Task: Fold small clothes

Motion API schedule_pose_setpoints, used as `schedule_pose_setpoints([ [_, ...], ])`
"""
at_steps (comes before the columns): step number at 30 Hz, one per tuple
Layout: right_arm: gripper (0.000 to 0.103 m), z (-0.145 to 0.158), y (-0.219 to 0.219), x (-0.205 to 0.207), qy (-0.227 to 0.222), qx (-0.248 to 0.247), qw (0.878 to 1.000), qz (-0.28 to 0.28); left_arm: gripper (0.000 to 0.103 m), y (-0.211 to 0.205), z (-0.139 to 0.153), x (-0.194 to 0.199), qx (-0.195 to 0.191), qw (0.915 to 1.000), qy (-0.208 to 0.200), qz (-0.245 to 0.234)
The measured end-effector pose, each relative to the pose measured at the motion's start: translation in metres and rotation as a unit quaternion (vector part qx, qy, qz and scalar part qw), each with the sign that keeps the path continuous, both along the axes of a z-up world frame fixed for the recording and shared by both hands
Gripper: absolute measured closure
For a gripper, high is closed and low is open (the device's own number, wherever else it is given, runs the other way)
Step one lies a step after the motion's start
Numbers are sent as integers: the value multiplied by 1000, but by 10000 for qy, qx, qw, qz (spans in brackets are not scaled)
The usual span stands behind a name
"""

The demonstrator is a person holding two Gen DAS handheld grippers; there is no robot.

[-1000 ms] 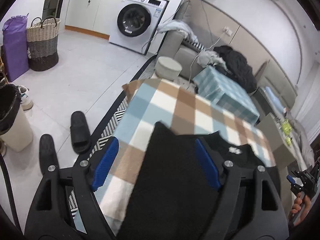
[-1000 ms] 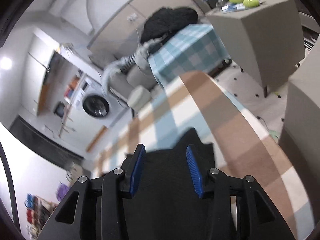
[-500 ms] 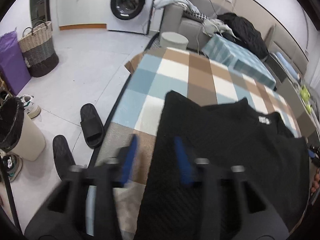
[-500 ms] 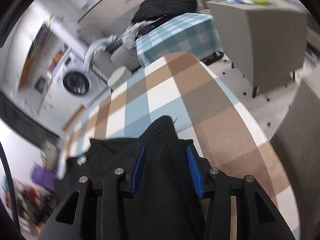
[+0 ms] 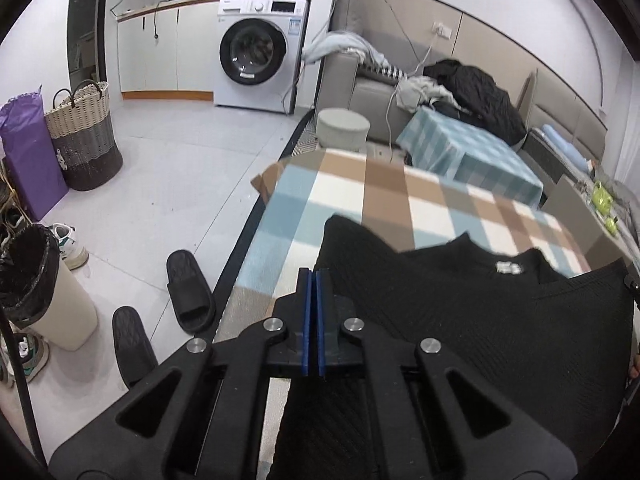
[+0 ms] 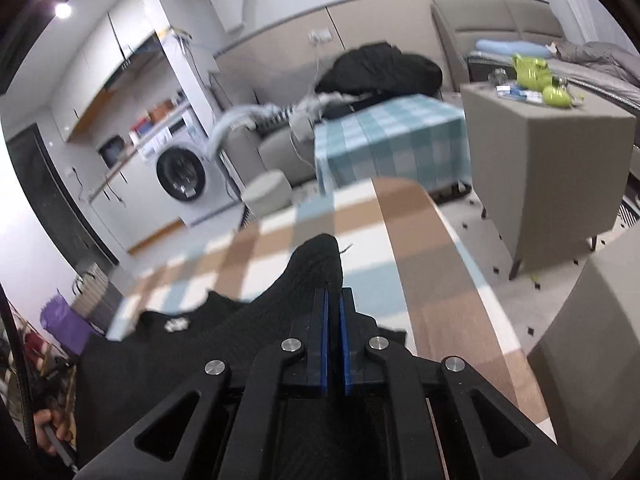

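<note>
While we look along both tools, we see first the table with its checked cloth (image 5: 384,204) of brown, blue and white squares, and on it the black knitted garment (image 5: 460,312), which covers the near part of the cloth. The garment is spread wide between our two tools, with its neck opening turned away from us. From the left wrist view its left edge passes just beside and under our left gripper (image 5: 313,280), and one shoulder corner rises in front of the fingertips. Our left gripper has its blue pads pressed together with almost no gap; it seems that the edge of the garment is caught between them, but the fabric inside the pads is hidden. In the right wrist view, a peak of the garment (image 6: 316,272) stands up directly before our right gripper (image 6: 334,296). The blue pads of this one are nearly together, with a thin gap, and the knit goes down into this gap, so it is clamped on the garment.

At the neck there is a small white label (image 5: 507,267); the writing on it is too small to read. Behind the table stands a white washing machine (image 5: 256,52), and its brand mark also cannot be read.
</note>
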State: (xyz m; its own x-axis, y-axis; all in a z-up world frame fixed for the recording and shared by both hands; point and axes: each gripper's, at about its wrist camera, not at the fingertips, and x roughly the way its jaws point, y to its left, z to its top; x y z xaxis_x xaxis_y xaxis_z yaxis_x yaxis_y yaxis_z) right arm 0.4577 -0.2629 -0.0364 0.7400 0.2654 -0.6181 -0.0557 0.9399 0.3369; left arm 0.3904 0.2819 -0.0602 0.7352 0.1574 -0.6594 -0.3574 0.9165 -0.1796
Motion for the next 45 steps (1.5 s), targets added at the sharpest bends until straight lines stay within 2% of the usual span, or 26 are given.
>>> schedule_pose_setpoints([
  [6,98,15,5,11,-117,172,9994,-286,103,13,12,-5,-115,9996,-160,194],
  [8,98,8,7,20,17,192,9991,-369,103,17,9,-3,-157,9996,-122,211],
  [10,97,-5,6,29,327,86,9978,-579,103,20,2,0,-22,9989,48,469],
  [11,93,-11,5,33,486,45,9968,-626,103,22,-2,2,-72,9986,152,493],
  [13,93,-24,4,37,834,-31,9944,-654,103,26,-11,2,-295,9978,370,459],
  [16,90,-30,1,25,1034,151,9936,-424,103,18,-14,-6,-215,9982,437,344],
  [19,78,-30,2,5,1119,119,9934,-209,101,3,-13,-17,-189,9985,509,77],
  [21,63,-29,2,-11,1196,172,9926,-75,95,-9,-11,-27,-204,9984,524,-73],
  [23,56,-27,4,-32,1213,172,9925,30,75,-21,-8,-40,-219,9984,493,-184],
  [24,55,-25,4,-46,1257,125,9919,107,69,-29,-5,-49,-181,9985,454,-262],
  [26,50,-24,4,-68,1266,104,9917,192,39,-45,0,-67,-79,9988,345,-340],
  [28,46,-23,4,-95,1316,-22,9908,311,30,-58,3,-85,-89,9989,243,-395],
  [31,43,-25,4,-136,1316,-170,9904,395,29,-77,2,-108,-177,9976,273,-616],
  [33,38,-26,4,-162,1286,-175,9906,428,28,-90,0,-124,-152,9971,305,-687],
  [35,38,-28,4,-179,1256,-200,9907,478,23,-100,0,-140,-177,9969,299,-704],
  [37,35,-28,2,-196,1253,-280,9907,456,22,-109,-1,-152,-207,9964,284,-777],
  [41,34,-37,-6,-207,1334,-279,9902,319,22,-127,-3,-172,-53,9961,254,-845],
  [45,34,-43,-8,-210,1209,-296,9918,278,21,-138,-8,-175,-58,9947,277,-985],
])
